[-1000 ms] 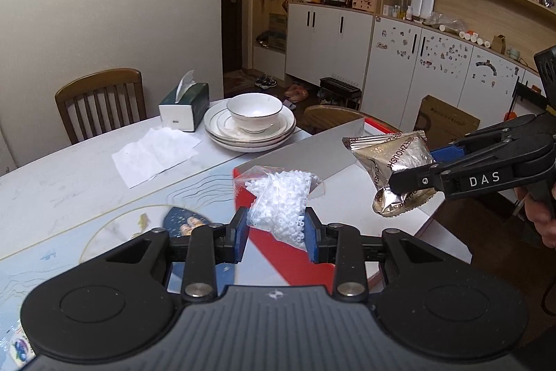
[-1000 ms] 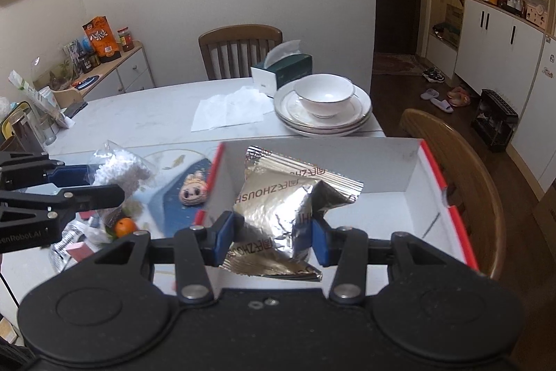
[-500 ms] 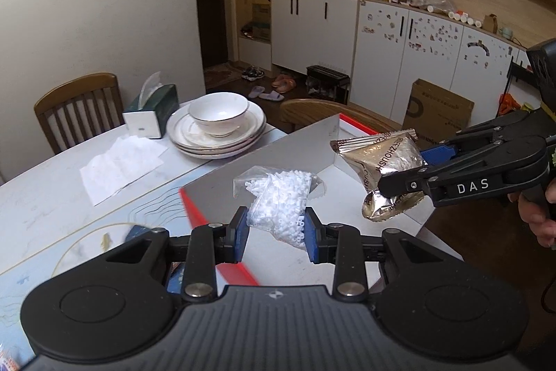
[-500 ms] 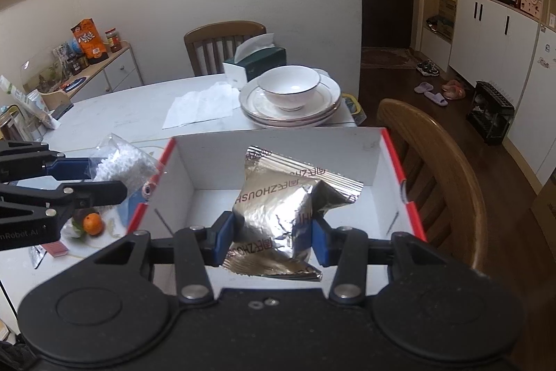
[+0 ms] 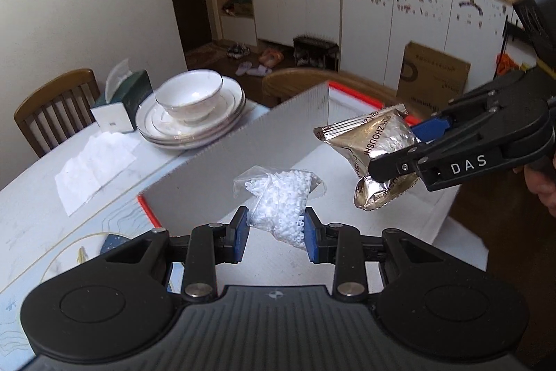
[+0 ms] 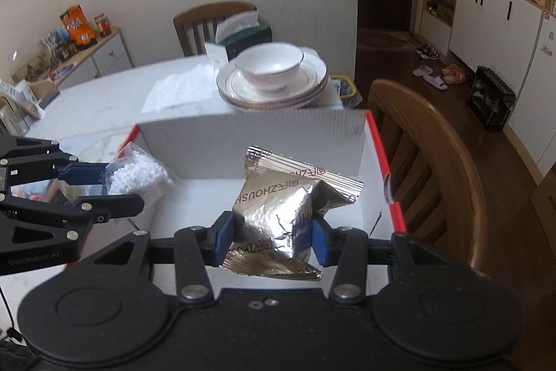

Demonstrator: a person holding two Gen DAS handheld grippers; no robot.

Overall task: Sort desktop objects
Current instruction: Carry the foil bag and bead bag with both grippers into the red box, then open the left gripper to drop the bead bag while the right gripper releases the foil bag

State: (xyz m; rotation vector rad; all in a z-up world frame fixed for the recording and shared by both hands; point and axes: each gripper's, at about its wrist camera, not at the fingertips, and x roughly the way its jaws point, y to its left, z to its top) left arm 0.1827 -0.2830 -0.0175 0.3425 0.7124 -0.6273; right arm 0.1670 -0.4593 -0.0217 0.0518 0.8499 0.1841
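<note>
My left gripper (image 5: 276,233) is shut on a clear bag of white beads (image 5: 279,200) and holds it above the open white box with a red rim (image 5: 222,169). My right gripper (image 6: 271,235) is shut on a silver foil snack packet (image 6: 278,214) and holds it over the same box (image 6: 243,141). In the left wrist view the right gripper (image 5: 392,172) holds the foil packet (image 5: 371,141) to the right of the beads. In the right wrist view the left gripper (image 6: 114,188) holds the bead bag (image 6: 139,176) over the box's left side.
A white bowl on stacked plates (image 5: 189,113) and a tissue box (image 5: 127,103) stand beyond the box on the marble table (image 5: 41,193), next to a paper napkin (image 5: 92,166). A wooden chair (image 6: 427,162) stands to the right of the box.
Both grippers have moved forward over the box with their loads. The bead bag and the foil packet now hang above the box's inside. Both grips are unchanged.
</note>
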